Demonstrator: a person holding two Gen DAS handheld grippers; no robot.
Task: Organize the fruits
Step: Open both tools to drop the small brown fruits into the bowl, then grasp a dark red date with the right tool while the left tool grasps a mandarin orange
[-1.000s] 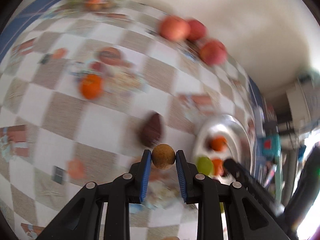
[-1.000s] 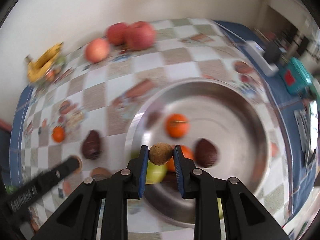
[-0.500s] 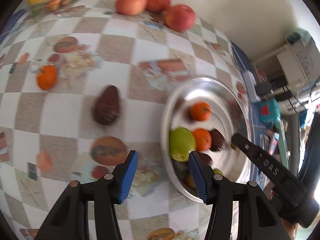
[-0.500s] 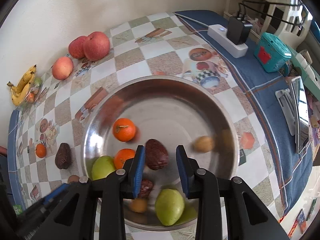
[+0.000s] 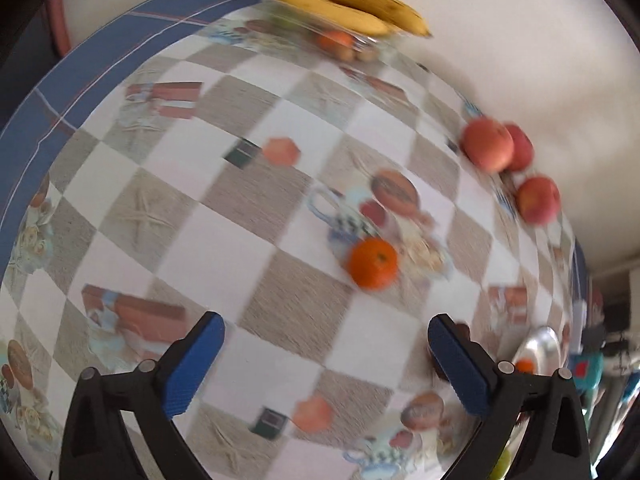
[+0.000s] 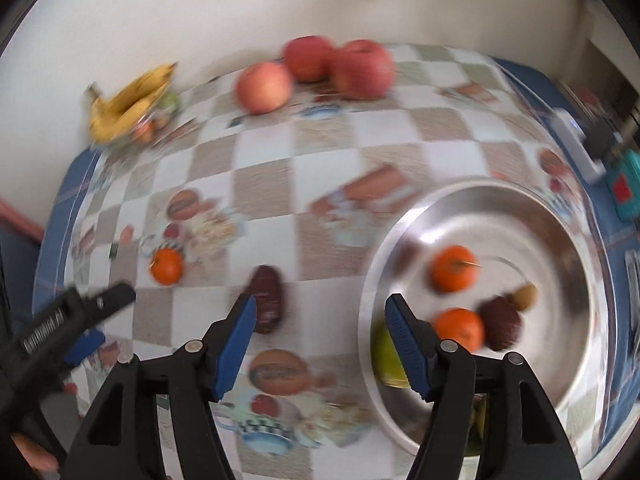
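Observation:
My left gripper (image 5: 326,354) hangs wide open and empty over the checked tablecloth, with a loose orange (image 5: 373,263) a little ahead of its fingers. My right gripper (image 6: 320,332) is open and empty too, between a dark avocado (image 6: 267,298) on the cloth and the metal bowl (image 6: 576,224). The bowl holds two oranges (image 6: 454,268), a dark avocado (image 6: 501,322), a brown kiwi (image 6: 524,297) and a green fruit (image 6: 386,354). The same loose orange (image 6: 167,266) lies at the left in the right wrist view, with the left gripper (image 6: 102,306) close beside it.
Three red apples (image 6: 312,66) and a bunch of bananas (image 6: 130,102) sit by the back wall. A white power strip (image 6: 576,146) and a teal box (image 6: 626,190) lie on the blue cloth right of the bowl. The table edge curves along the left.
Both grippers let their kiwis go into the bowl and opened wider. The left one swung left toward the loose orange; the right one pulled back left off the bowl.

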